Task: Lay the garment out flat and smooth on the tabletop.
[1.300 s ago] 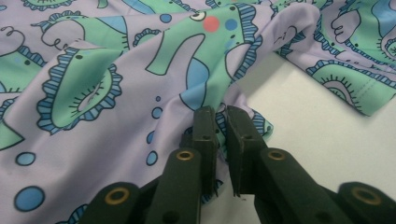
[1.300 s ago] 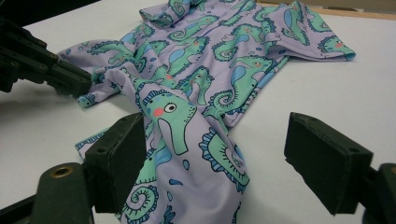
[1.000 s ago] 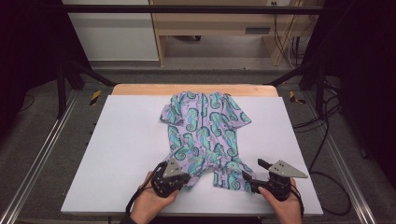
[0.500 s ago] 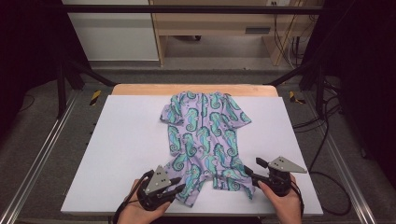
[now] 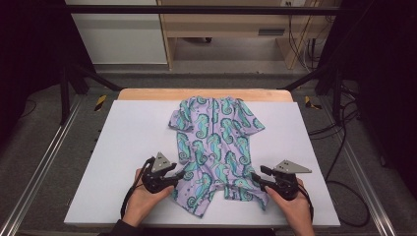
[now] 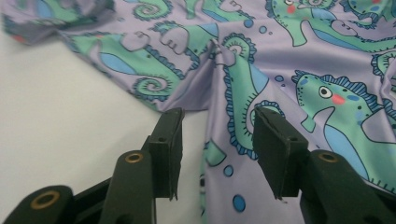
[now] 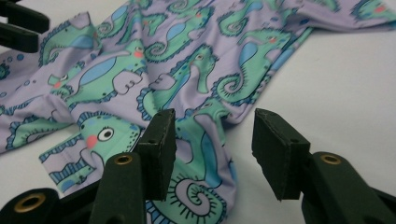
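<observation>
Garment [image 5: 214,147] spread on counter [image 5: 123,147], unfolded; our left gripper [image 5: 178,176] opening, right gripper [image 5: 256,180] closing, both astride near hem, unclamped; folding remains.

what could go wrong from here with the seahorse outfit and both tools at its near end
The left tool, just opening, straddles a raised crease at the seahorse garment's edge; closing there might pinch a bunched fold, not one layer. The right tool, just closing, sits over the hem edge with one pad above the bare white table, so it may catch only a sliver and slip.
</observation>
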The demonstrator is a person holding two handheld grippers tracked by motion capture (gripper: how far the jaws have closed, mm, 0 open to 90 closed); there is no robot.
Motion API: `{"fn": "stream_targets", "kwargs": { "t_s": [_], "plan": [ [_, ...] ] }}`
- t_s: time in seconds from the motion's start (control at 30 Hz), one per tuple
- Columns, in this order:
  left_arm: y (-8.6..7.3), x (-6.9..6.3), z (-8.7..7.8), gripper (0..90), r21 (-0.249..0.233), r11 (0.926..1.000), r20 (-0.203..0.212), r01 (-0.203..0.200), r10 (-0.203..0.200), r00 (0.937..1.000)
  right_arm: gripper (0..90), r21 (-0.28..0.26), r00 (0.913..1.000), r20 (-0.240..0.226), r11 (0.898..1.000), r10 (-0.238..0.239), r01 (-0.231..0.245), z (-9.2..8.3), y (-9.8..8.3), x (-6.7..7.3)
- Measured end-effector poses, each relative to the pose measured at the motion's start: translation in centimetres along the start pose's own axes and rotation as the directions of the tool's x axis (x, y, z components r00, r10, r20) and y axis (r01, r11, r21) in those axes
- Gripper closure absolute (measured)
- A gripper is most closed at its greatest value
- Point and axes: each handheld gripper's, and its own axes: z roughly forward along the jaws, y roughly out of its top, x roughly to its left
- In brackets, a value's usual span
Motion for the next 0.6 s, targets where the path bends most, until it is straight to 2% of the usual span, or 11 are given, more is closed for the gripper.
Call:
{"fn": "stream_targets", "kwargs": {
  "t_s": [0.03, 0.13, 0.2, 0.27, 0.33, 0.43, 0.6],
  "plan": [
    [0.0, -0.1, 0.3, 55.3, 0.006, 1.0000, 0.001, -0.004, 0.004, 1.0000, 49.0, 0.017, 1.0000, -0.006, 1.000, 0.002, -0.002, 0.2, -0.1, 0.0],
    [-0.3, -0.3, 0.7, 69.0, 0.025, 0.9994, -0.006, -0.025, 0.025, 0.9997, 49.2, 0.057, 0.9998, -0.018, 0.998, 0.011, -0.010, 0.6, -0.4, 0.2],
    [-0.5, -0.4, 0.6, 80.0, 0.033, 0.9991, 0.010, -0.028, 0.027, 0.9996, 53.8, 0.084, 0.9998, -0.017, 0.996, 0.007, -0.005, 0.8, -0.5, 0.4],
    [-0.6, -0.5, 0.4, 87.8, 0.043, 0.9988, 0.021, -0.024, 0.023, 0.9995, 63.9, 0.092, 0.9996, -0.028, 0.996, -0.002, 0.005, 0.8, -0.6, 0.5],
    [-0.8, -0.6, -0.3, 88.8, 0.041, 0.9988, 0.023, -0.026, 0.025, 0.9994, 76.2, 0.095, 0.9992, -0.039, 0.995, -0.006, 0.010, 0.6, -0.6, 0.6],
    [-1.3, -0.6, -1.8, 88.9, 0.030, 0.9995, 0.023, -0.011, 0.010, 0.9997, 88.2, 0.097, 0.9988, -0.048, 0.995, -0.007, 0.012, 0.2, -0.7, 0.7],
    [-2.2, -1.0, -3.9, 89.1, 0.040, 0.9992, 0.021, -0.003, 0.002, 0.9998, 88.8, 0.100, 0.9987, -0.050, 0.995, -0.009, 0.014, -0.6, -1.0, 1.1]
  ]
}}
